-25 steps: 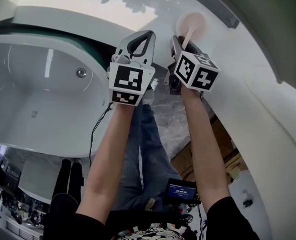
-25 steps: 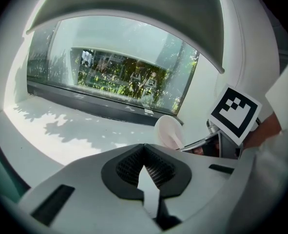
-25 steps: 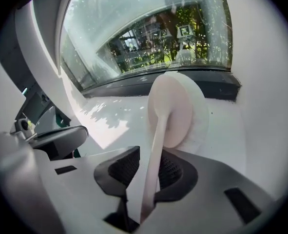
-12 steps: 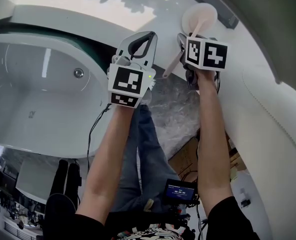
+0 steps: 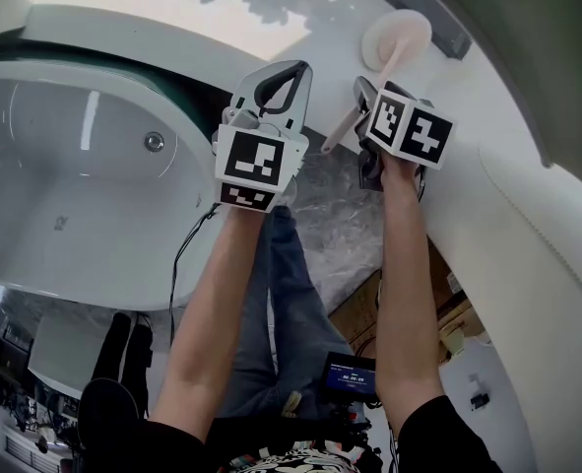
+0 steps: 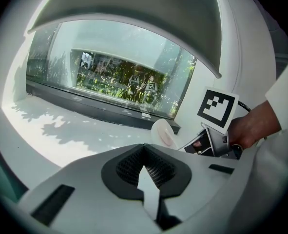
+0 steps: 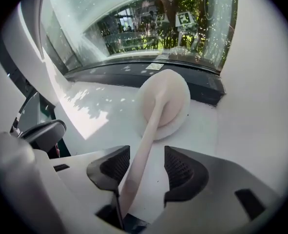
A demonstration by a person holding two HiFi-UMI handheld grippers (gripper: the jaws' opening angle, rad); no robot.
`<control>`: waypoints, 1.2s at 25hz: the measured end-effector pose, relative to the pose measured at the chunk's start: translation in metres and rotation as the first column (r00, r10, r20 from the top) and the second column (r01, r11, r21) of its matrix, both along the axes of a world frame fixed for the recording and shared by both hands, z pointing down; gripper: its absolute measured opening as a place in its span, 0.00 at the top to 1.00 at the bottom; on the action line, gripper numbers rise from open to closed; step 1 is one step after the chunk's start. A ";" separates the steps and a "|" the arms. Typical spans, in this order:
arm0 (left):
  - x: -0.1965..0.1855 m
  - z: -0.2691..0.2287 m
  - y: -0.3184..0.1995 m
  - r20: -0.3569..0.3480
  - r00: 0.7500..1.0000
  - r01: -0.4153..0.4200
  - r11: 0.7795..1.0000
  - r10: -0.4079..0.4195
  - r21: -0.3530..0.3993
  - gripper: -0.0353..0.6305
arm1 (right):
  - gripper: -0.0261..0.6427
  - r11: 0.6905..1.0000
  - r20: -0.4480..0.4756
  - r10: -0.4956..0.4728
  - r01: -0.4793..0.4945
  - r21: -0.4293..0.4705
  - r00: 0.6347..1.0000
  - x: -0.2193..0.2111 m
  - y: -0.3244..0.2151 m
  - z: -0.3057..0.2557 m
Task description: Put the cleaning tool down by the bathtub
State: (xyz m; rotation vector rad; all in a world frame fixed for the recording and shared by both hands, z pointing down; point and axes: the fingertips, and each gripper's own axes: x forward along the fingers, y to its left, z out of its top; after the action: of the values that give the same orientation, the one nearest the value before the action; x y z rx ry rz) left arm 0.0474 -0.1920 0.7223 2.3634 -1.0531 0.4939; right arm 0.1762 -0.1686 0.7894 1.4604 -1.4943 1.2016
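Note:
The cleaning tool, a pale pink round pad on a long handle, lies on the white ledge beside the bathtub. Its head rests flat near the dark window frame, and it also shows in the left gripper view. My right gripper is just behind it. Its jaws are opening, and the handle runs loosely between the pads without being pressed. My left gripper hovers to the left over the tub's rim, shut with nothing in it.
A dark window frame runs along the back of the ledge, with a curved white wall on the right. Below are the person's jeans-clad legs, a grey marble floor and a black cable.
The right gripper's jaws have spread apart and let go of the handle. The tool moved right and its head now rests on the ledge. The left gripper barely moved.

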 end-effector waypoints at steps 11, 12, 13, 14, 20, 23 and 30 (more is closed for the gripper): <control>0.010 -0.010 0.002 0.022 0.999 -0.034 0.999 0.034 0.018 0.93 | 0.69 0.987 -0.084 0.053 -0.039 0.156 0.995 0.002 0.014 -0.036; 0.011 -0.012 0.003 0.028 0.999 -0.036 0.999 0.035 0.020 0.93 | 0.78 0.983 -0.064 0.059 -0.047 0.175 0.996 0.000 0.015 -0.041; 0.012 -0.014 0.003 0.034 0.999 -0.037 0.999 0.036 0.022 0.93 | 0.89 0.979 -0.031 0.064 -0.057 0.197 0.997 -0.004 0.017 -0.047; 0.013 -0.016 0.004 0.041 0.998 -0.038 0.999 0.037 0.024 0.93 | 0.92 0.973 0.014 0.065 -0.067 0.219 0.998 -0.009 0.019 -0.053; 0.014 -0.041 0.010 0.085 0.994 -0.069 0.996 0.064 0.058 0.93 | 0.92 0.956 0.053 0.046 -0.060 0.286 0.997 -0.020 0.037 -0.086; 0.009 -0.057 0.015 0.103 0.993 -0.065 0.995 0.057 0.075 0.93 | 0.92 0.942 0.009 0.034 -0.034 0.334 0.999 -0.018 0.042 -0.107; -0.002 -0.101 0.030 0.141 0.990 -0.042 0.993 0.027 0.108 0.93 | 0.92 0.915 -0.020 -0.036 0.041 0.401 0.999 -0.027 0.050 -0.170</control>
State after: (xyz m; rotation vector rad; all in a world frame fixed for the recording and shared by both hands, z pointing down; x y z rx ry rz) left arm 0.0450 -0.1617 0.6211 2.4779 -1.1296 0.6364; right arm 0.1496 -0.1182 0.6198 1.6871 -1.8304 0.8902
